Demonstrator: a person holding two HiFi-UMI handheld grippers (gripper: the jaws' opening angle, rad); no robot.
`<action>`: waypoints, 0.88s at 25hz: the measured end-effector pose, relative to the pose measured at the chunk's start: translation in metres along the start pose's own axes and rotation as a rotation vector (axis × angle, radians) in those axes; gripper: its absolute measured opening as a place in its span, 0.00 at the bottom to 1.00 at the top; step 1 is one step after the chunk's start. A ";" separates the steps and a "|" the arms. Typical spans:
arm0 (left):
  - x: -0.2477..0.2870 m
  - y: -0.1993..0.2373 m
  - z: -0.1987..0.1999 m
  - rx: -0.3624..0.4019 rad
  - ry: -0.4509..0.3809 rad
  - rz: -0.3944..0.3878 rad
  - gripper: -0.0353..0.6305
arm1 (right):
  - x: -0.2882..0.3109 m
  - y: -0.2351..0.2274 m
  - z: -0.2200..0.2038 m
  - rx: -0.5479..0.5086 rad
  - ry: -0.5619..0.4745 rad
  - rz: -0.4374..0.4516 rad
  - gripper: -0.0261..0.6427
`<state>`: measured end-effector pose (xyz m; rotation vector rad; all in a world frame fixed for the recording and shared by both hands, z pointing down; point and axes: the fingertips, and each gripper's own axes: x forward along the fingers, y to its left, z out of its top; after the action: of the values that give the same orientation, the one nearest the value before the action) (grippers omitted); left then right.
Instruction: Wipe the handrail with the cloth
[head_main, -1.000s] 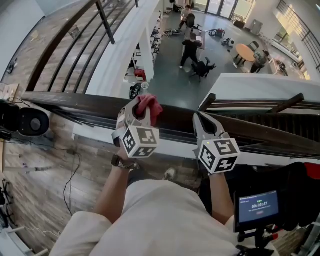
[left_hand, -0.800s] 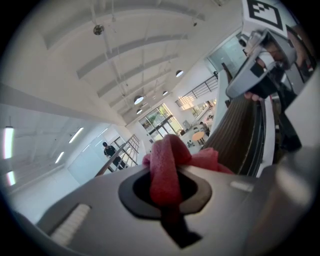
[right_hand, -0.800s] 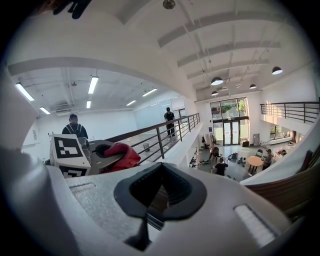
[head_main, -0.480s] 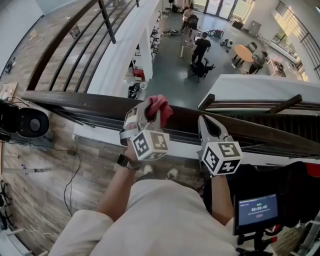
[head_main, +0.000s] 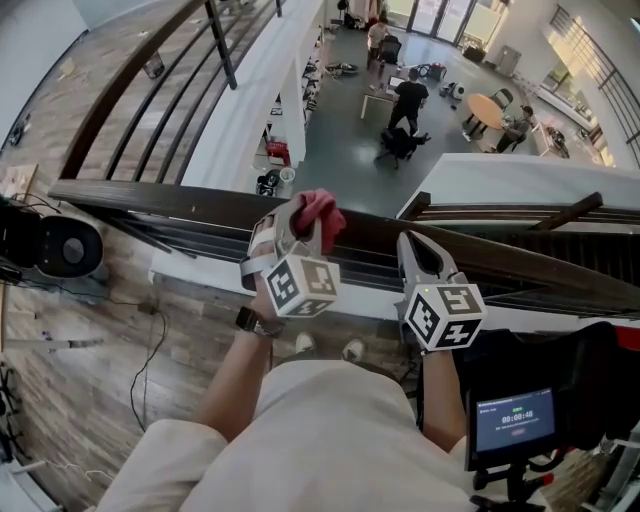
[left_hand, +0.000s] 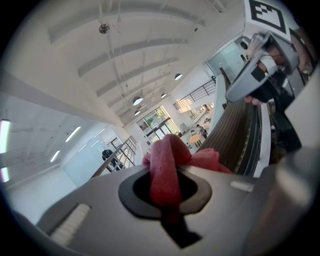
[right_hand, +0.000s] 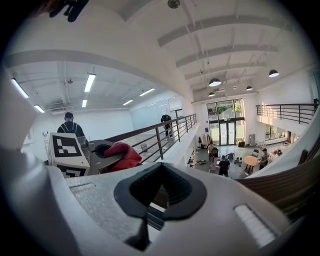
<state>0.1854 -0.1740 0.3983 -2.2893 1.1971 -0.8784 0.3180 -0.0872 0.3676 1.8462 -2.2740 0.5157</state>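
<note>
A dark wooden handrail (head_main: 160, 202) runs across the head view from left to right, above an open lower floor. My left gripper (head_main: 298, 218) is shut on a red cloth (head_main: 318, 212) that sits bunched on top of the rail. In the left gripper view the cloth (left_hand: 167, 170) bulges out of the closed jaws, and the handrail (left_hand: 235, 135) stretches away to the right. My right gripper (head_main: 414, 245) rests over the rail to the right of the cloth, shut with nothing in it. Its jaws (right_hand: 159, 196) meet in the right gripper view, where the cloth (right_hand: 122, 155) shows at left.
A black camera unit (head_main: 50, 245) sits at the left by the rail. A small screen on a stand (head_main: 515, 420) is at the lower right. A second railing (head_main: 140, 70) runs off at the upper left. People and tables are on the floor far below.
My left gripper has carried the cloth a little to the right along the rail, mostly in the first half second. The right gripper has shifted slightly right too.
</note>
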 end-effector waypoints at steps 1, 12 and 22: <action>0.000 0.001 0.001 -0.002 0.002 0.000 0.09 | 0.000 0.001 0.002 -0.002 0.000 0.001 0.04; -0.017 0.017 -0.037 -0.023 0.001 -0.009 0.09 | 0.017 0.046 -0.015 -0.014 0.004 0.007 0.04; -0.021 0.033 -0.056 -0.046 0.004 -0.002 0.09 | 0.021 0.062 -0.014 -0.030 0.006 0.001 0.04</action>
<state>0.1187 -0.1779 0.4109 -2.3265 1.2295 -0.8647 0.2518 -0.0905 0.3780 1.8279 -2.2660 0.4840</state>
